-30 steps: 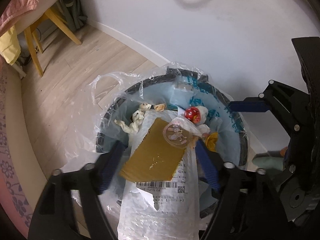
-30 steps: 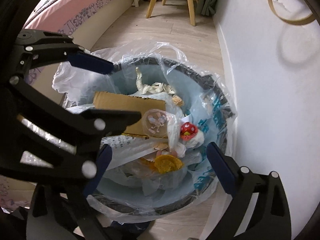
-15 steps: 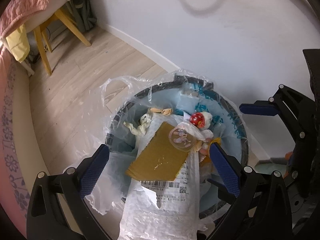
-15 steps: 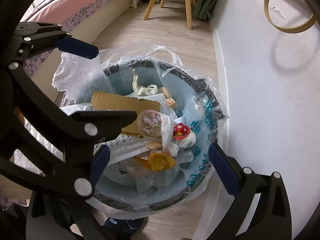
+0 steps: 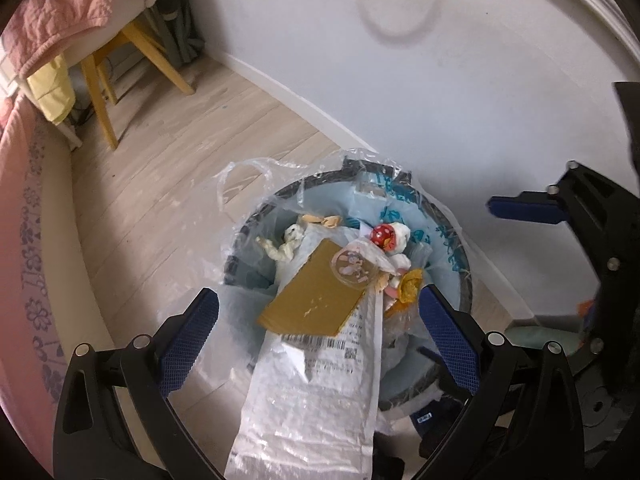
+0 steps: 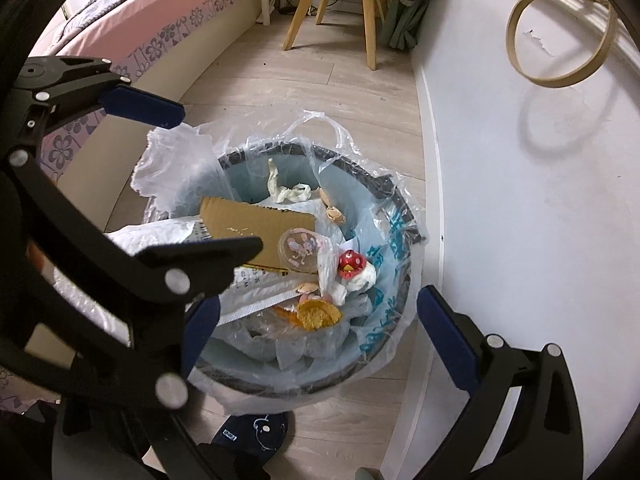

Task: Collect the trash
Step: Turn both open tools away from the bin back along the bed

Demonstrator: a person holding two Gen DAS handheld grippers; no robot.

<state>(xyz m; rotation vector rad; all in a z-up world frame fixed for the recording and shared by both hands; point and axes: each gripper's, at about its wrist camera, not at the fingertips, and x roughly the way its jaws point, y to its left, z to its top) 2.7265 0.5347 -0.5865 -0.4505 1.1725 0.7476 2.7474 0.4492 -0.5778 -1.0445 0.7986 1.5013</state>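
Observation:
A round bin [image 5: 464,280] lined with a clear plastic bag stands on the floor by the wall; it also shows in the right wrist view [image 6: 400,204]. It holds a brown cardboard piece [image 5: 316,292], a white mailer bag [image 5: 316,392] sticking out over the rim, a clear lid [image 5: 352,268], a red spotted wrapper [image 5: 382,234] and an orange scrap [image 5: 410,286]. My left gripper [image 5: 320,328] is open and empty above the bin's near side. My right gripper [image 6: 316,320] is open and empty above the bin.
A white wall [image 5: 440,100] runs right behind the bin, with a wooden hoop [image 6: 560,36] hanging on it. A yellow-legged chair [image 5: 132,68] stands further back. A pink bed [image 6: 140,32] borders the wood floor [image 5: 160,184] on the left.
Both grippers have risen and pulled back from the bin, which looks smaller now. The left gripper's fingers have spread wider apart. The trash in the bin has not moved.

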